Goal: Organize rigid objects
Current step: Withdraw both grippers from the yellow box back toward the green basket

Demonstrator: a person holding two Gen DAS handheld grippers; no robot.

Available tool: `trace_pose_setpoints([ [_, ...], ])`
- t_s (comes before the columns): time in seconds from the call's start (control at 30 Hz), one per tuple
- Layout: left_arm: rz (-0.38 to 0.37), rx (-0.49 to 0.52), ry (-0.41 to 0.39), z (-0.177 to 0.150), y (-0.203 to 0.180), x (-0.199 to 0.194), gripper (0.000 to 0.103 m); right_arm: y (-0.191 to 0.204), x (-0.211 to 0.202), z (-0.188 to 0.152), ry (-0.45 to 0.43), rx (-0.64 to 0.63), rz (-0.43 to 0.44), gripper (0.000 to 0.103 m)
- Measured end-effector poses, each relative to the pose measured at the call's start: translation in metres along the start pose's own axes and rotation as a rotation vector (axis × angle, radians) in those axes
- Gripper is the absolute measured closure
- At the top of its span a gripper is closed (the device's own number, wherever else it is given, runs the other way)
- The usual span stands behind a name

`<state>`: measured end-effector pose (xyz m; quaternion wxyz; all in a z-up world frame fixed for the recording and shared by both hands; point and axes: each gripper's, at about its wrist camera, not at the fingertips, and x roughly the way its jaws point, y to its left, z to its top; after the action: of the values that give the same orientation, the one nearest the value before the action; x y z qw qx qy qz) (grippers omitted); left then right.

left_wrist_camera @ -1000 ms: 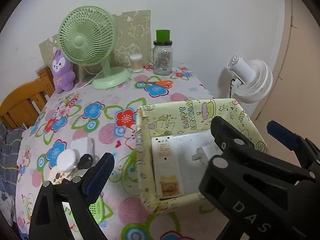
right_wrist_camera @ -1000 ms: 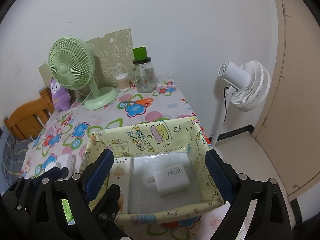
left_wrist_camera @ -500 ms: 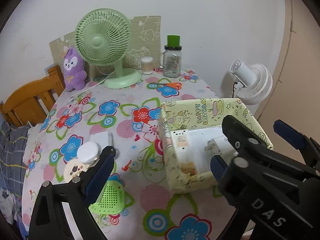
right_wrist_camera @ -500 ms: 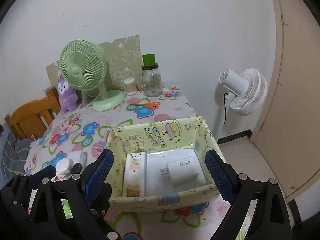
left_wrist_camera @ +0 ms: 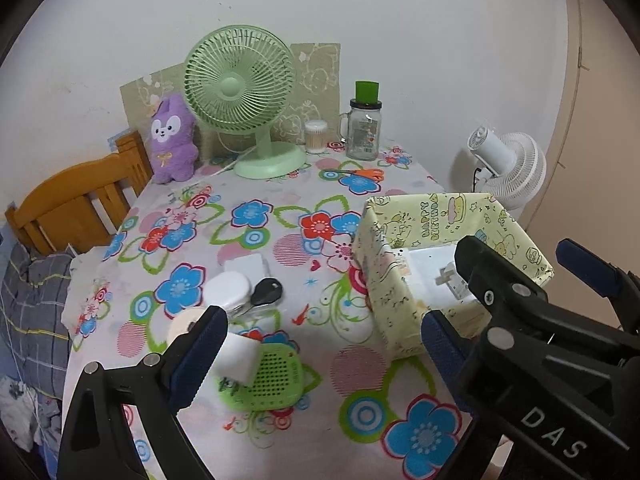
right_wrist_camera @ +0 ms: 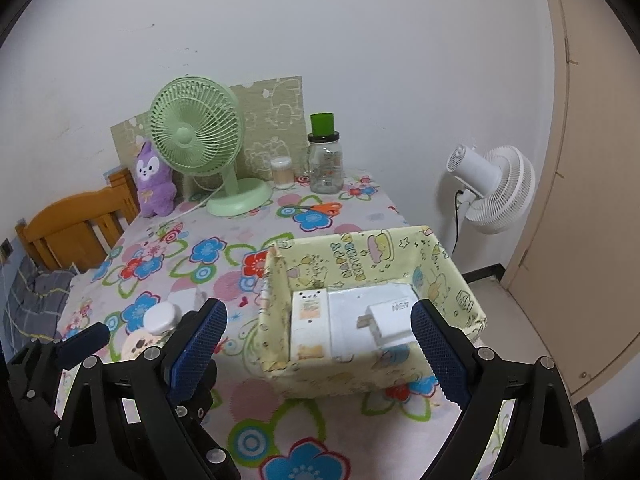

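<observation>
A yellow patterned box stands at the table's right edge and holds a white charger and a white remote-like block. On the flowered cloth to its left lie a green perforated device, a white plug, a black key fob, a white round case and a white flat block. My left gripper is open and empty above the green device. My right gripper is open and empty in front of the box.
A green desk fan, a purple plush, a cotton-swab jar, a glass jar with green lid and orange scissors stand at the back. A wooden chair is left. A white floor fan stands right.
Both grippers have drawn back from the box and stayed open. The left view has swung left, bringing the small items on the cloth into fuller sight.
</observation>
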<state>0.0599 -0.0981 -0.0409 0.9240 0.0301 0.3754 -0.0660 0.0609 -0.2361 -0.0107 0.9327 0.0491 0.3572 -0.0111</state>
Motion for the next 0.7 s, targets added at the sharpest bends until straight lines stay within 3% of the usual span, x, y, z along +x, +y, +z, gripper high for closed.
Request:
trace_pose_setpoints([
  [0.7,0.038,-0.051,-0.014,-0.017,0.059,-0.013,0.000,0.054,-0.016,-0.014,-0.010,-0.047,0.008,0.004],
])
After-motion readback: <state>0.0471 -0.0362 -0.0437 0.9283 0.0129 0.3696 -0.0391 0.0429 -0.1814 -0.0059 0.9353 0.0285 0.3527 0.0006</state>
